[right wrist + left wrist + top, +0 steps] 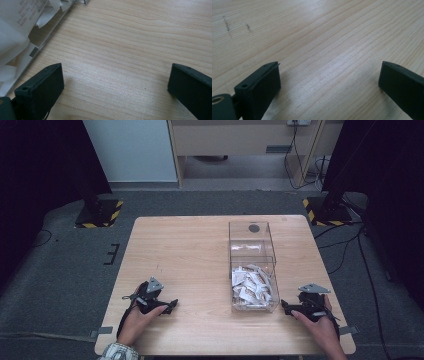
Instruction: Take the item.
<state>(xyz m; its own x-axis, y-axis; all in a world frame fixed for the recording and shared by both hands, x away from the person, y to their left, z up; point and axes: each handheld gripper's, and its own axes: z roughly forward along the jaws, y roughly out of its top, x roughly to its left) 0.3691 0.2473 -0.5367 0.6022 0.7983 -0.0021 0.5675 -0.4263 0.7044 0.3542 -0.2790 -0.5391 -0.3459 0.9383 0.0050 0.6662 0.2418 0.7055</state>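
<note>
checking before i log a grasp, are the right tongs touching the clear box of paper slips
Apart. In the right gripper view the right tongs stand open over bare table, with wood showing between the near jaw and the clear box.

A light wooden tabletop (190, 255) stands on a grey carpeted floor (60, 280); its grain runs in fine pale lines, with two small dark marks (227, 25) near one edge; black curtains (40, 165) hang at both sides of the room; beneath each, a stand base with yellow-and-black hazard stripes (100, 213) rests on the carpet; a pale blue-white wall panel (132, 150) rises at the back, beside a light wooden cabinet (240, 140); black cables (350, 245) trail across the floor on the right; the light is soft and even.
</note>
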